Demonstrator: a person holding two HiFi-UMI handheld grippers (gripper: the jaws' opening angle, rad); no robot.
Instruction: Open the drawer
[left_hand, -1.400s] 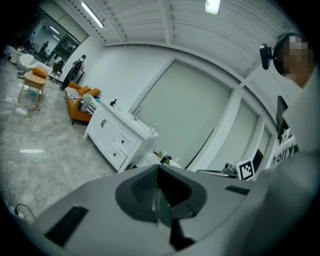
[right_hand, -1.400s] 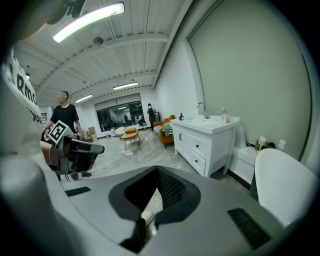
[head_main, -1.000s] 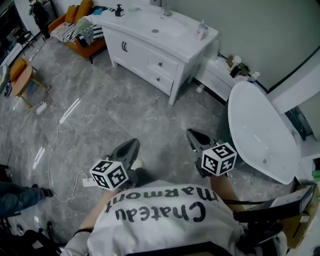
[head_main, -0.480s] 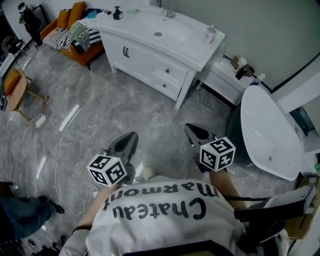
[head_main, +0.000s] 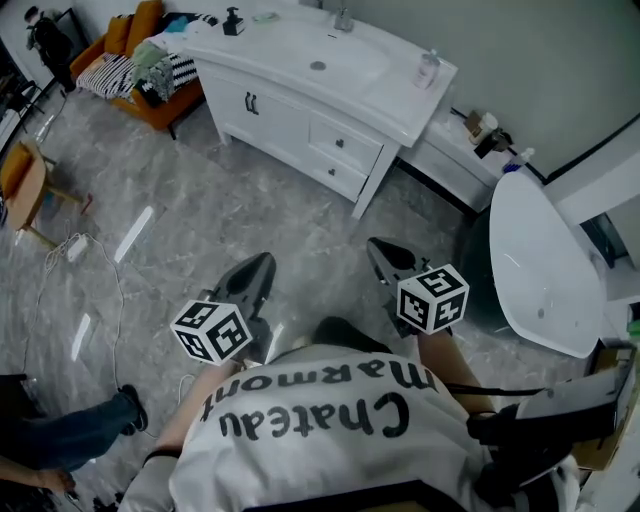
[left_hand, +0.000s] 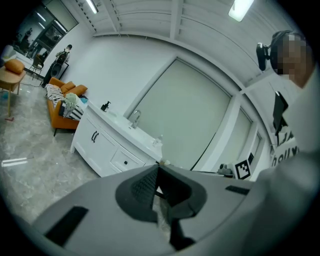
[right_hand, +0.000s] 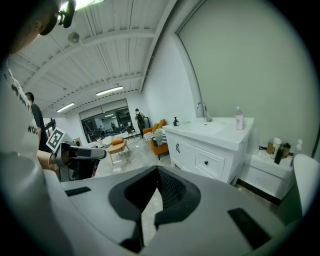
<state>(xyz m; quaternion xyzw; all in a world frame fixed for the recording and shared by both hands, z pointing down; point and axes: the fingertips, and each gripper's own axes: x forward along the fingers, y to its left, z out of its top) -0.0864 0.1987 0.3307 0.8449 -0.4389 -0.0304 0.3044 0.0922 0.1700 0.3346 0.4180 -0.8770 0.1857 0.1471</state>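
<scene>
**A:** Where is the drawer?

**B:** It's in the front of the white cabinet (head_main: 283, 107), under the cabinet's worktop (head_main: 300, 45). It sits at the end away from the cabinet's two doors (head_main: 250, 103). You have two there, an upper drawer (head_main: 354, 150) and a lower drawer (head_main: 338, 178) right beneath it. The task does not say which one.

**A:** How will it handle?

**B:** You can expect a stiff, rigid front that slides straight out of the cabinet, probably with little effort unless it is loaded. Nothing about it looks fragile. The only place to take hold is the small dark knob (head_main: 340, 143) at the middle of the front. It looks smooth and round, so I judge a loose grip may slip off it. Close squarely around the knob and pull straight away from the cabinet, not sideways.

**A:** And the tongs?

**B:** Your left tongs (head_main: 266, 264) are closed, pads together, with nothing between them. Your right tongs (head_main: 378, 250) are closed and empty too. Both are well apart from the cabinet, with bare floor (head_main: 250, 210) between, and they touch nothing. You will have to part one pair just enough to fit round the knob.
</scene>
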